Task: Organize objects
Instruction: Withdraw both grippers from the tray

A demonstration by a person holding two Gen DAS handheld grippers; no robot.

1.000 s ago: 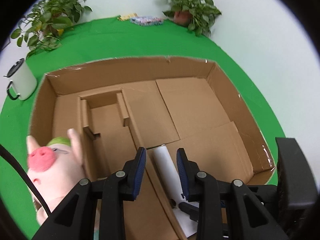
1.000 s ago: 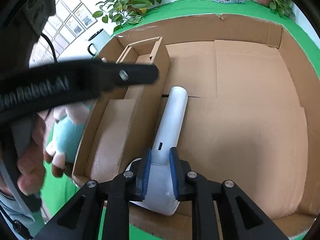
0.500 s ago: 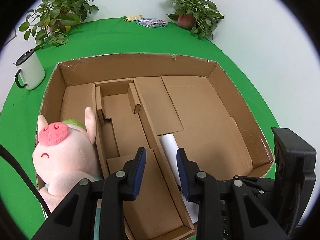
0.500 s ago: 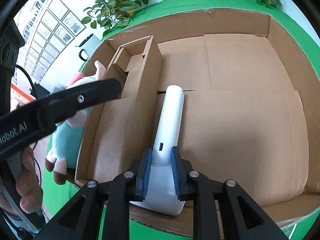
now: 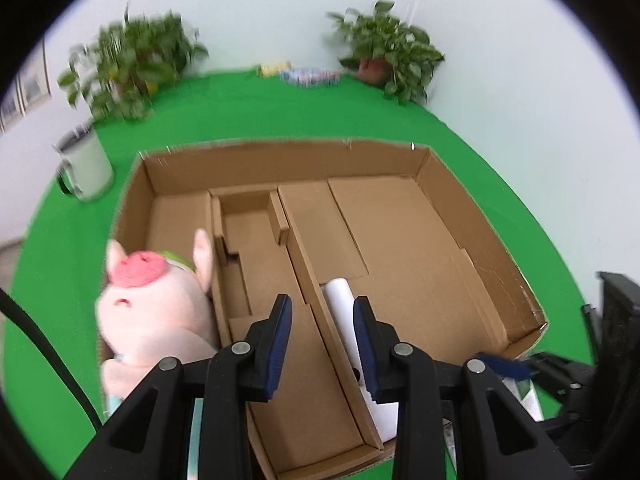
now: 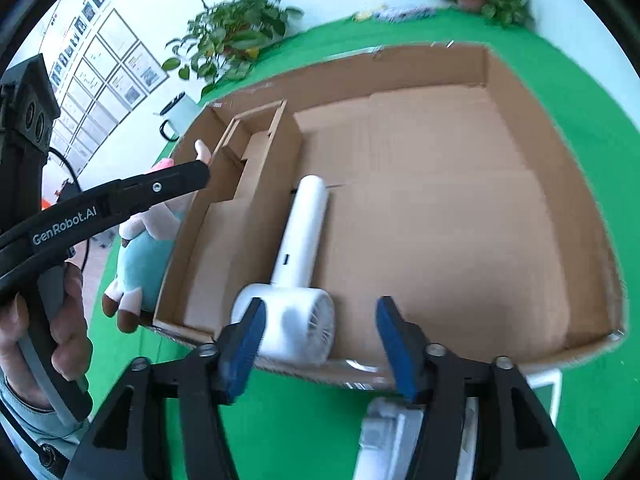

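A white handheld fan point(image 6: 298, 276) lies in the large compartment of the cardboard box point(image 6: 520, 92), against the divider, head at the near wall. My right gripper point(image 6: 320, 340) is open just behind the fan head and holds nothing. My left gripper point(image 5: 322, 340) is open and empty above the box's near edge, over the divider; the fan's handle point(image 5: 340, 300) shows between its fingers. A pink pig plush point(image 5: 152, 304) with a teal body point(image 6: 140, 260) leans on the box's left outer wall point(image 5: 132, 200).
A white mug point(image 5: 84, 168) stands on the green cloth left of the box. Two potted plants point(image 5: 132, 72) point(image 5: 388, 56) and small packets point(image 5: 304, 76) sit at the back. A white object point(image 6: 384, 440) lies on the cloth below my right gripper.
My right gripper has opened and let go of the fan, which now lies in the box, and has drawn back. My left gripper has pulled back and up.
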